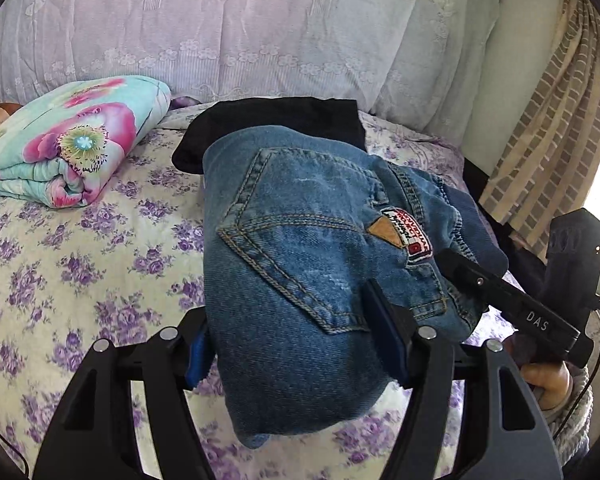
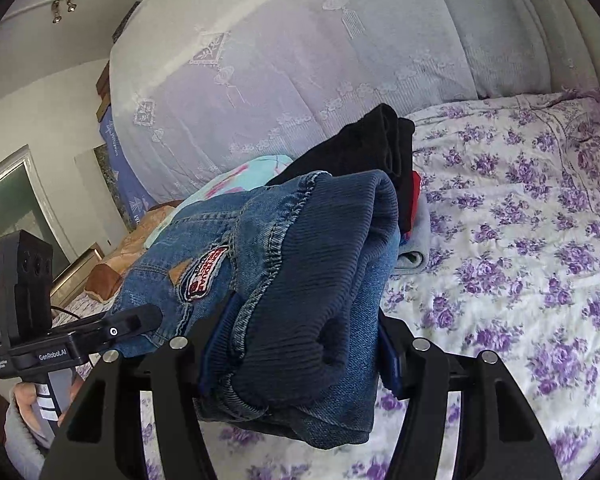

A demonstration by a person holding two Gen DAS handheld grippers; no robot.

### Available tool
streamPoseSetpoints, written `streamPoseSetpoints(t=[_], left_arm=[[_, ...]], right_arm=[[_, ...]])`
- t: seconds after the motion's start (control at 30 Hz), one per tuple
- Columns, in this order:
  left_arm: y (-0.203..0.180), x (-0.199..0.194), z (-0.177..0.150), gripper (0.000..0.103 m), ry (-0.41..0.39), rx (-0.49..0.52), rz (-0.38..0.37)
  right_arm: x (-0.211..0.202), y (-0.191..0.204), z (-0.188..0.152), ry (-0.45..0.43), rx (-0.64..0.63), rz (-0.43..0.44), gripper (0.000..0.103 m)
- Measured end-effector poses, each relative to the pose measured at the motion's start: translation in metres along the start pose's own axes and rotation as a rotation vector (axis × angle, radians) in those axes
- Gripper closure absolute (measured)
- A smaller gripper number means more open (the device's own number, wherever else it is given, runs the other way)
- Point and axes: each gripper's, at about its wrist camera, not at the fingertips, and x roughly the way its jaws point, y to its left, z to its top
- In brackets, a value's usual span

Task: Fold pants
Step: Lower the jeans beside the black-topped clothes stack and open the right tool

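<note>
We see the bed [image 1: 60, 264] first, its purple-flowered sheet spread beneath both claws, and beyond them the pale lace-covered headboard cushion [image 1: 228, 32]. Ahead and left of the left claw lies a rolled floral quilt [image 1: 72, 140]. Straight ahead of both claws, on the sheet, sits a pile of folded clothes [image 2: 376, 148] with a black garment on top.

The folded jeans [image 1: 300, 248] are held up off the sheet between our two claws, a thick bundle with the back pocket and a sewn patch facing up.

The left gripper [image 1: 296, 344] points forward and downward over the bed. Its jaws stand about halfway apart, pressed on either side of the pocket end of the bundle, so it has hold of the denim. To its right we see the other tool's black body and a hand [image 1: 548, 380] wrapped around its handle, low at the frame edge.

The right gripper [image 2: 300, 348] tilts down more gently. Its jaws are likewise about half spread and clamp the ribbed waistband end of the jeans. To its left we see the other tool with a grey sleeve [image 2: 20, 424] and fingers around the grip below it.
</note>
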Motion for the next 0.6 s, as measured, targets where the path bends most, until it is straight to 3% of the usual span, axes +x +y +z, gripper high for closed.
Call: streamPoseSetpoints(t=[0.13, 0.27, 0.33, 0.4, 0.5, 0.6], left_arm=[[0.025, 0.057, 0.006, 0.038, 0.062, -0.040, 0.030], [0.060, 0.128, -0.013, 0.036, 0.180, -0.118, 0.054], [0.065, 0.134, -0.021, 0.018, 0.102, -0.099, 0.062], [0.060, 0.134, -0.018, 0.010, 0.057, -0.035, 0.124], [0.050, 0.133, -0.017, 0.009, 0.019, 0.045, 0.179], [0.050, 0.130, -0.017, 0.009, 0.008, 0.050, 0.181]], right_arm=[[0.063, -0.027, 0.003, 0.074, 0.055, -0.024, 0.041], [0.133, -0.064, -0.023, 0.208, 0.131, -0.068, 0.041], [0.141, -0.081, -0.032, 0.187, 0.200, 0.008, 0.038], [0.141, -0.082, -0.028, 0.187, 0.197, 0.020, 0.038], [0.141, -0.074, -0.028, 0.180, 0.160, -0.011, 0.036], [0.142, -0.078, -0.028, 0.184, 0.186, -0.007, 0.029]])
